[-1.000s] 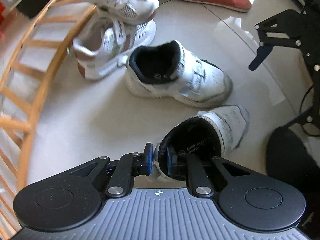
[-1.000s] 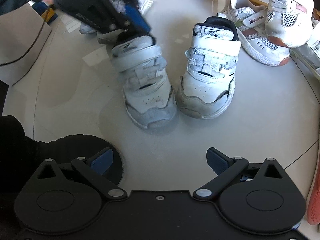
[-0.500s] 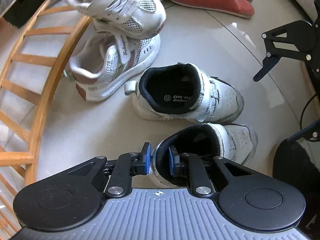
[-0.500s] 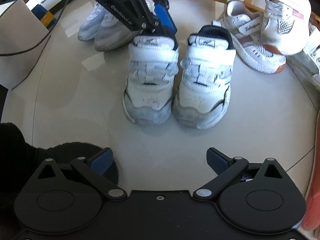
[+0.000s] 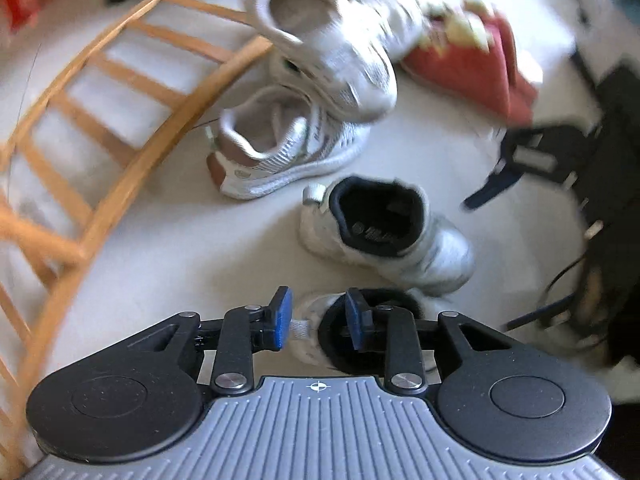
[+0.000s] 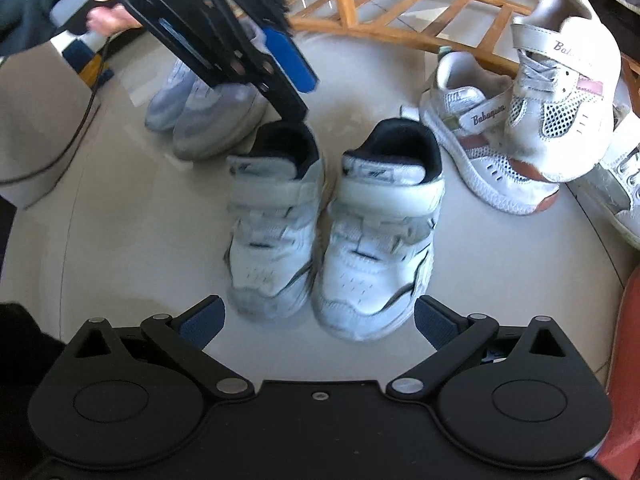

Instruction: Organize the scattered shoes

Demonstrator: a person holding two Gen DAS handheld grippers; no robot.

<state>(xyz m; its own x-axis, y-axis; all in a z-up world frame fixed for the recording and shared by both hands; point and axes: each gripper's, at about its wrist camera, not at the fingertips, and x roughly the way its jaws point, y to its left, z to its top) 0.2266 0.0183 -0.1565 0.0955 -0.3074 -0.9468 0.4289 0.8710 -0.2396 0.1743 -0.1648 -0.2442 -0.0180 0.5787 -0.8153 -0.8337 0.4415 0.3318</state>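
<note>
While the left gripper (image 5: 316, 322) is opening, its blue pads straddle the heel collar of the near white strap sneaker with black lining (image 6: 276, 216) without visibly pressing, so I'd call that shoe released. In the right wrist view it stands upright on the pale tiled floor (image 6: 120, 240), just beside its matching white strap sneaker (image 6: 384, 232), toes toward the right gripper (image 6: 318, 320). That one is spread wide and empty, hovering just short of both toes.

Done, by my read: this white pair is lined up, and a grey sneaker pair (image 6: 208, 112) sits side by side beyond it, under the left tool.

Left:
- white-and-pink mesh sneakers (image 6: 520, 128), off to the right of the right tool, one stacked tilted on the other beside the curved wooden slat frame (image 6: 400, 20)
- another white shoe (image 6: 624, 188) at the far right edge
- red slippers (image 5: 472, 68), ahead and right of the left tool

Roughly halfway.
</note>
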